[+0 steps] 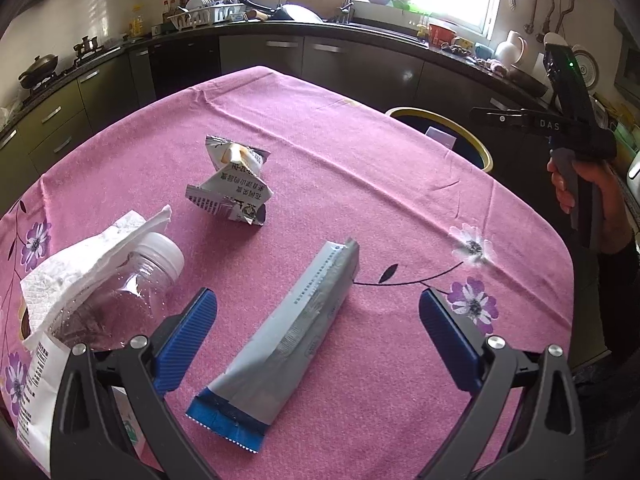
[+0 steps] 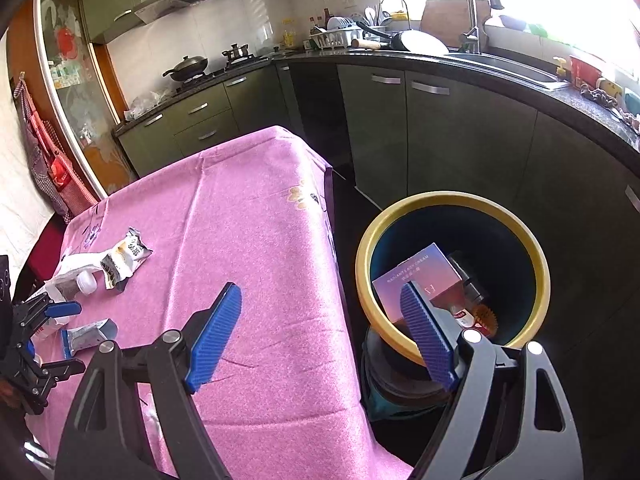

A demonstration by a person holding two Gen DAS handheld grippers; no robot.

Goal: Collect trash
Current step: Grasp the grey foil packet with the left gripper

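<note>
Right wrist view alone looked down into the yellow-rimmed bin (image 2: 400, 346), which stood just off the pink tablecloth's (image 2: 256, 240) edge; inside leaned a purple box (image 2: 416, 276) printed "RADIANT", the rest too small to read. Left wrist view alone showed the trash on the cloth up close: a clear plastic jar (image 1: 120, 300) under a white paper towel (image 1: 80, 268), a grey-and-blue wrapper (image 1: 288, 336), and a crumpled printed packet (image 1: 232, 188) beyond it. Bare cloth lay between wrapper and bin. The left gripper (image 1: 318, 332) gaped empty astride the wrapper; the right gripper (image 2: 320, 338) stood wide, holding nothing, its body lettered "DAS".
</note>
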